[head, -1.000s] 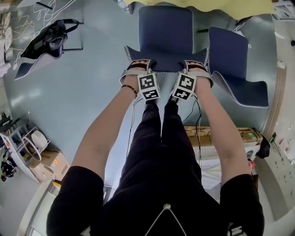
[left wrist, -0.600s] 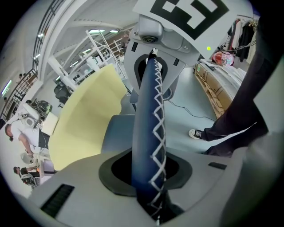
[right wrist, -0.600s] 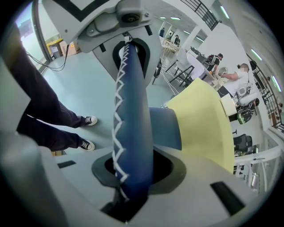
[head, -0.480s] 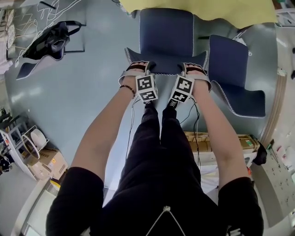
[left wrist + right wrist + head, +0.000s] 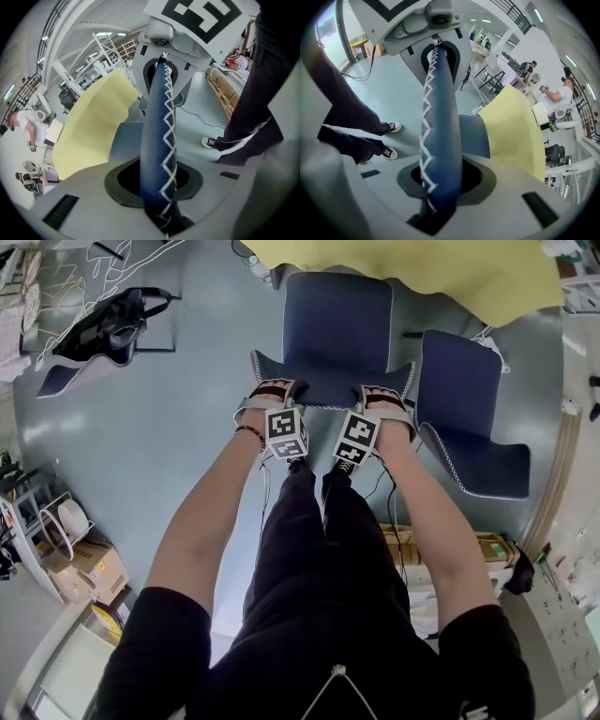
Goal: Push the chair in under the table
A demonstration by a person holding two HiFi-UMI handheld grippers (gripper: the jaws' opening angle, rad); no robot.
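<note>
While both forearms reach forward past the person's black trousers [image 5: 319,559], shoulders and torso are cut off by the bottom of the head view; cardboard boxes [image 5: 89,573] at the lower left, half out of frame; left gripper [image 5: 272,392] clamped on the left part of the backrest edge [image 5: 328,390], right gripper [image 5: 380,395] on the right part; from above, hands and marker cubes cover the jaws, so the grip is hard to read there; left gripper view settles it: jaws narrow, pressed on the blue padded edge with its white zigzag stitching, which runs up through the dark opening between them; right gripper view shows the same, jaws narrow and bearing on the stitched edge; chair [image 5: 337,324] stands straight ahead, back toward the person, seat toward the yellow table [image 5: 450,268]; tabletop overlaps the seat's far edge, so how far under it reaches is hidden; chair legs not visible; second chair [image 5: 464,381] just beside it on the right; third chair [image 5: 66,376] well apart at upper left, black bag [image 5: 108,324] on it; distant people [image 5: 560,98] beyond the table, small and partly blurred
</note>
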